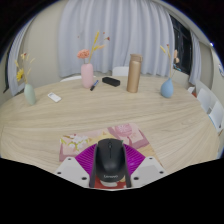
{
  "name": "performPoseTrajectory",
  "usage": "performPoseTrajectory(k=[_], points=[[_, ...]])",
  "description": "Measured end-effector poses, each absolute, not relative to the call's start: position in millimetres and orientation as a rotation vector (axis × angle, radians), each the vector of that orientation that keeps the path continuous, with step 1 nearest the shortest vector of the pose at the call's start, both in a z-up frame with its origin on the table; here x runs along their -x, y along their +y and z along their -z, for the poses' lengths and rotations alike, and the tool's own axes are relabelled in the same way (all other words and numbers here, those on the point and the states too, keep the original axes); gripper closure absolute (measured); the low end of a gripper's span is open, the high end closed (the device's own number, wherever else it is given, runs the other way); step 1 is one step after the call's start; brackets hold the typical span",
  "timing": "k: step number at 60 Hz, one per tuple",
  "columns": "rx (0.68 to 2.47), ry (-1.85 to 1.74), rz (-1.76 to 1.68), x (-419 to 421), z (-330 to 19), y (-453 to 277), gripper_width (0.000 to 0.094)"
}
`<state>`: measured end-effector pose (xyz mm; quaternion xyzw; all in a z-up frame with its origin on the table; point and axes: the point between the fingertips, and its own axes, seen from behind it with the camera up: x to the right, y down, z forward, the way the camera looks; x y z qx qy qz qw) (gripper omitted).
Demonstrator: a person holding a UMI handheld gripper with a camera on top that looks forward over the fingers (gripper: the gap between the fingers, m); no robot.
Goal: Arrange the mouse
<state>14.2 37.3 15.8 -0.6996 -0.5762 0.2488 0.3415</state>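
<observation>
A black mouse (109, 162) with a scroll wheel and a logo on its back sits between my fingers, its nose pointing ahead. The magenta pads (78, 152) press on its left and right sides, so my gripper (109, 150) is shut on it. The mouse is over the near part of a light wooden table (60, 120). Just ahead of the fingertips lies a flat pink item (126, 132) on the table. The mouse hides what is under it.
Along the table's far side stand a green vase (30, 93), a pink vase with flowers (88, 75), a tall brown cylinder (133, 73) and a blue vase (167, 88). A small white item (54, 97) lies at the left. White chairs (206, 100) stand at the right.
</observation>
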Motion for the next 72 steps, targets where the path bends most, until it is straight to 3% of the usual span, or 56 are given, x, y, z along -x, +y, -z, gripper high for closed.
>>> performPoseTrajectory(k=[9, 17, 25, 35, 48, 60, 72], points=[[1.824, -1.537, -0.68, -18.8, 2.3, 32.6, 0.0515], [1.811, -1.57, -0.689, -23.1, 11.1, 30.6, 0.0419], [1.796, -1.571, -0.664, -28.5, 4.5, 36.3, 0.0062], [1.812, -1.509, -0.691, -59.3, -45.4, 30.9, 0.0075], [1.817, -1.525, -0.75, -149.0, -108.4, -35.6, 0.0074], [1.792, -1.61, -0.763, -228.3, -121.5, -99.4, 0.008], [1.735, -1.662, -0.753, -256.7, -121.4, -137.8, 0.0083]])
